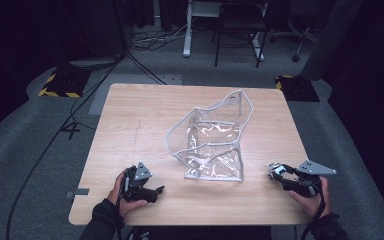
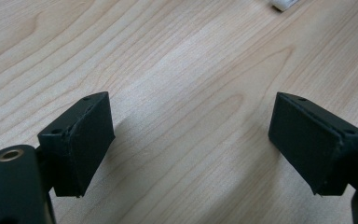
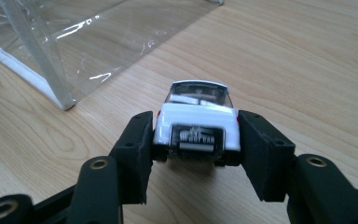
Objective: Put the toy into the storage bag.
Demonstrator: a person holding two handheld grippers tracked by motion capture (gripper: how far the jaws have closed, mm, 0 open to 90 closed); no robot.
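Small white die-cast toy car (image 3: 196, 125): held between the jaws of the right claw (image 3: 196, 149), which pinches it across its width at both flanks. In the right gripper view the car's long axis is seen to run straight out along the jaws, one end with its dark panel facing the camera, roof and windscreen pointing away. In the high view the car (image 1: 275, 170) is seen at the tip of the right claw (image 1: 280, 175), near the bench's 4 o'clock edge, low over the wood; contact with the surface cannot be judged.

Clear soft plastic pouch with pale grey piping (image 1: 212, 140): lies at the middle of the light wooden bench (image 1: 130, 125), mouth gaping toward 12 o'clock. From the car it is placed at roughly 10 o'clock, apart from it, its near corner (image 3: 65, 100) just ahead of the jaws. The coming move is judged to be a carry toward the pouch opening; the right hand is the nearer.

Left claw (image 1: 155, 191): rested near the 7 o'clock edge, jaws spread wide over bare wood (image 2: 186, 93), nothing between them.

Writing: raised lettering on the car's dark end panel is noted but cannot be read. No labels are seen on the pouch.
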